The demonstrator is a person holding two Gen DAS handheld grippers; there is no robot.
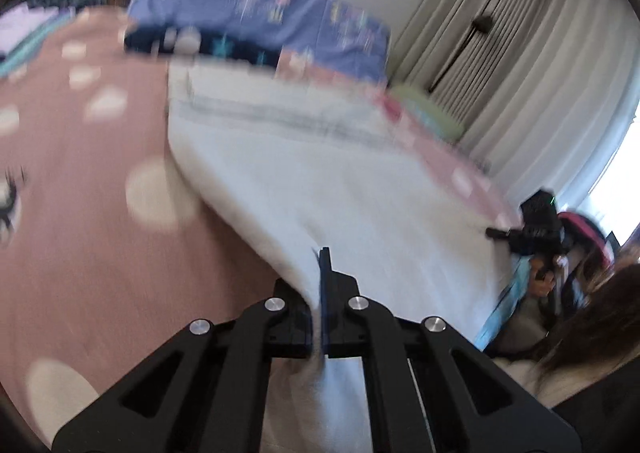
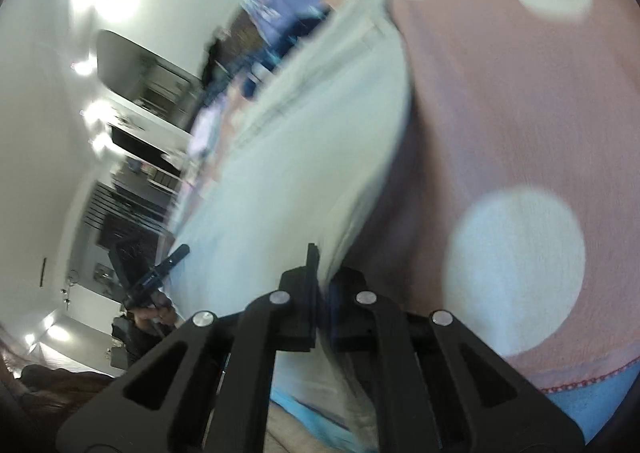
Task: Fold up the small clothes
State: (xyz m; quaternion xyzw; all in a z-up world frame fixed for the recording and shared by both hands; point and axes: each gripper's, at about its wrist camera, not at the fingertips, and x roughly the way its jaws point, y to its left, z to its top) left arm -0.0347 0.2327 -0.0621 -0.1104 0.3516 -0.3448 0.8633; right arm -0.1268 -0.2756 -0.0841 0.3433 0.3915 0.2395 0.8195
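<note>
- Left wrist cam sits right behind the left gripper (image 1: 320, 273), angled down across the pink bedspread (image 1: 80, 253) toward the curtains (image 1: 520, 53).
- Right wrist cam's tilted, same closeness.
- Both share the white garment (image 1: 320, 181) and each other's gripper.

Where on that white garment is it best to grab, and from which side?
At its near hem, one corner for each hand-held gripper, coming in low from the person's side of the bed. The white garment lies spread on the pink dotted blanket, so only its thin edge fits between the fingers. The left hand-held gripper and right hand-held gripper are pinched there.
</note>
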